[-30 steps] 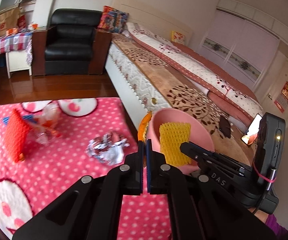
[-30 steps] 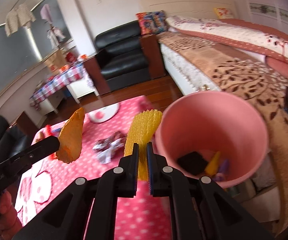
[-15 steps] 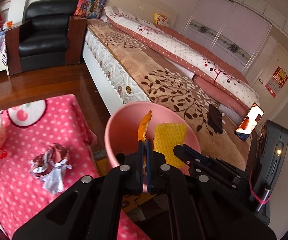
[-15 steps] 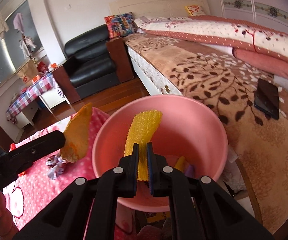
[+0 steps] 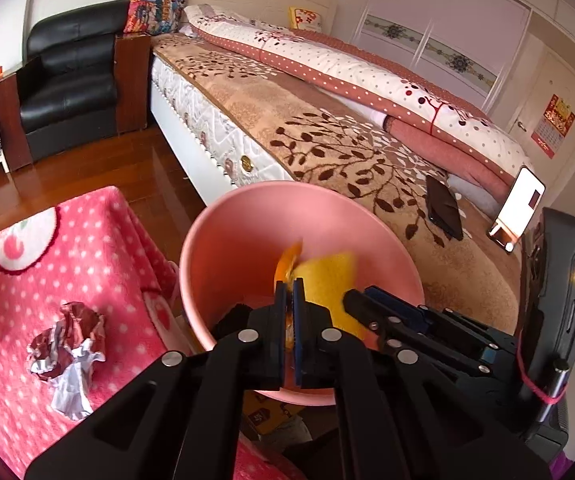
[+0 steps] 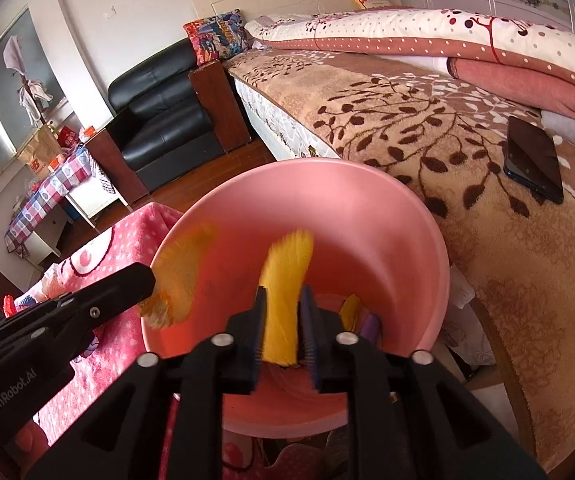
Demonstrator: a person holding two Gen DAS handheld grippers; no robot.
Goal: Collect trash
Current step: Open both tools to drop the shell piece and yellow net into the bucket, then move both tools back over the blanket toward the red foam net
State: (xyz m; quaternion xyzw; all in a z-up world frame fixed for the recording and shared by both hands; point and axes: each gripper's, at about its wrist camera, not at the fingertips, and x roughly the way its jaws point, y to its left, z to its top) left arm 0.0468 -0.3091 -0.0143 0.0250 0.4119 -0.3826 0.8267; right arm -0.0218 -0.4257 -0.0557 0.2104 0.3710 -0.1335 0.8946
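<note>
both grippers over the pink bin (image 6: 407, 240), letting trash go

left of the bin, crumpled foil (image 5: 67, 344) lies on the pink dotted cloth (image 5: 99, 240). over the bin's left rim the left gripper (image 5: 289, 284), jaws just starting to part, has orange peel (image 6: 179, 276) between them. over its middle the right gripper (image 6: 283, 292) is opening, yellow foam (image 6: 283, 280) loose between its jaws.

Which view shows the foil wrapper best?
Left wrist: the foil wrapper lies crumpled in full view on the pink cloth, left of the bin. Right wrist view doesn't show it; the left claw covers that stretch of cloth.
</note>
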